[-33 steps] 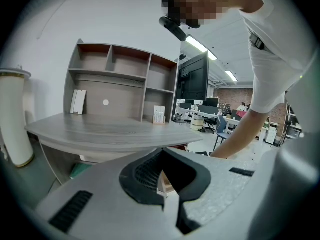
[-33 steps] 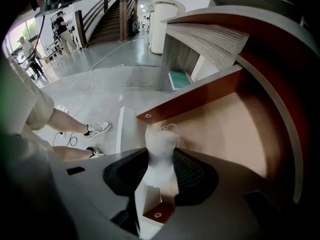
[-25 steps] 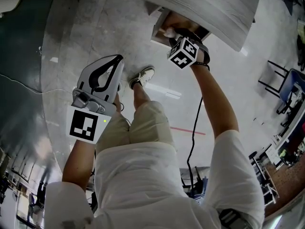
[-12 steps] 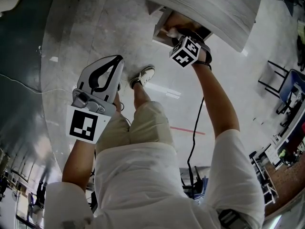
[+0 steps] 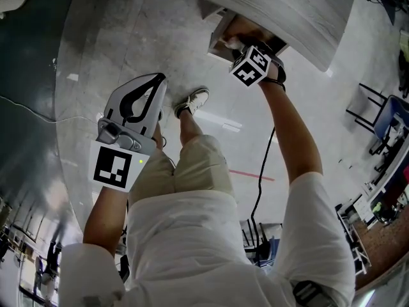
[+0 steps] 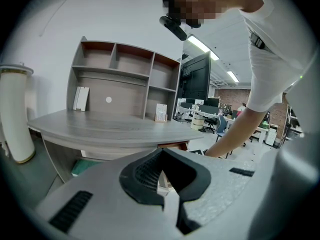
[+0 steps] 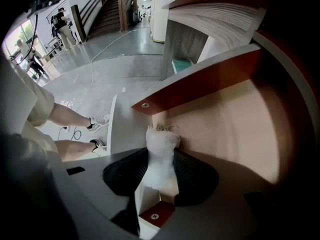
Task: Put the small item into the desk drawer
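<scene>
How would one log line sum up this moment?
right gripper: jaws grip frayed white cloth | over open drawer | left gripper: jaws shut, empty

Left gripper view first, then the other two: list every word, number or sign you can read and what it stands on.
No text reads in any view.
Card on the desk: print too small.
Monitor: screen blurred.
Square patterns only, no letters: marker cube at left, marker cube at right.

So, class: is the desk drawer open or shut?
Open. The right gripper view shows the drawer pulled out from under the desktop, its floor bare, the right tongs holding the small white item over it.
</scene>
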Demonstrator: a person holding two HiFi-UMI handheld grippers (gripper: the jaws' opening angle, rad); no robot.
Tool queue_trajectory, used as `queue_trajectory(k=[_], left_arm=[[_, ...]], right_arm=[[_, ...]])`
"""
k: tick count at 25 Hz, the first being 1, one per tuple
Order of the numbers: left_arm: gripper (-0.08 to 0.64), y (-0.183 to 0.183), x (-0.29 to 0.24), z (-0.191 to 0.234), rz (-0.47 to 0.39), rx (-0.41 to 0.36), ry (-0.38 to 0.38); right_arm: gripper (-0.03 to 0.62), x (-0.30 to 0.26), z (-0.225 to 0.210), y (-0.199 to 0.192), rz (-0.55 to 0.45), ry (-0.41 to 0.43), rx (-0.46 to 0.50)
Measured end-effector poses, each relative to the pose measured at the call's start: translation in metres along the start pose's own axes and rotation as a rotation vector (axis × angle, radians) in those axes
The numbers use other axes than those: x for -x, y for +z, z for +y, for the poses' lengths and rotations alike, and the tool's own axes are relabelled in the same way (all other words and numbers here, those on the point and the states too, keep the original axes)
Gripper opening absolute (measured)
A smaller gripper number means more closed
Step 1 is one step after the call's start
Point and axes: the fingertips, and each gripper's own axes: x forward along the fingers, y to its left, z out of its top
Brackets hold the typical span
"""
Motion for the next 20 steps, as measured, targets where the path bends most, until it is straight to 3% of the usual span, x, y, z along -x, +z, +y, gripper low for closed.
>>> queue_trajectory(k=[20], left_arm=[[0.007, 0.0053, -0.0014, 0.0001, -0.010, 0.007, -0.012]], right_arm=[[0.163, -0.0030, 0.0044, 0.0008, 0.047, 0.026, 0.108]])
